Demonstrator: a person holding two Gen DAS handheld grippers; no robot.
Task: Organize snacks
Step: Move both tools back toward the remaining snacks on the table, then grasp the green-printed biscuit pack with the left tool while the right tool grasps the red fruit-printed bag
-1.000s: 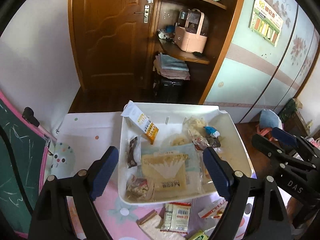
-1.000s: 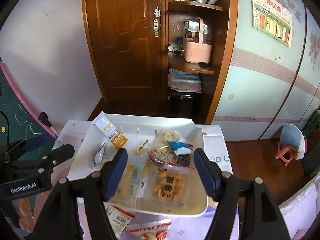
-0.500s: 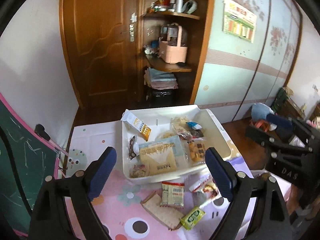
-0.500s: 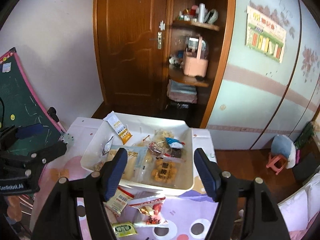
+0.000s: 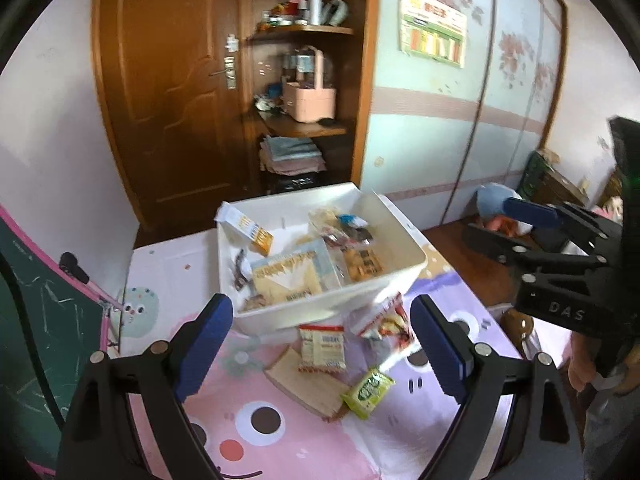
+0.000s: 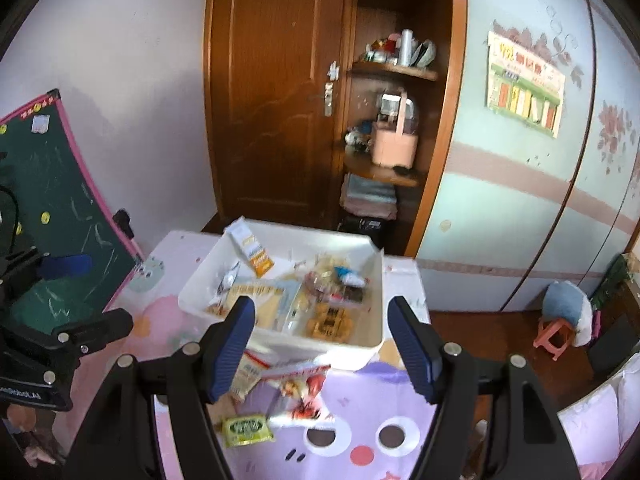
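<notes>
Progress, as I judge it, is partial: most snacks lie in the white bin [image 5: 400,276] on my desk [image 5: 168,264], four packets [image 5: 322,349] remain just before it, and both my left gripper [image 5: 320,354] and right gripper [image 6: 322,346] stand spread, empty.

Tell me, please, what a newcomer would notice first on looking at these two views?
First, the white rectangular plastic bin heaped with snack packets, sitting mid-table on the pink and purple cartoon tablecloth. Next, the loose packets in front of it, notably a small green foil packet and a red-and-white crinkled bag. Behind stands a brown wooden door beside open shelves holding a pink plastic caddy.
</notes>
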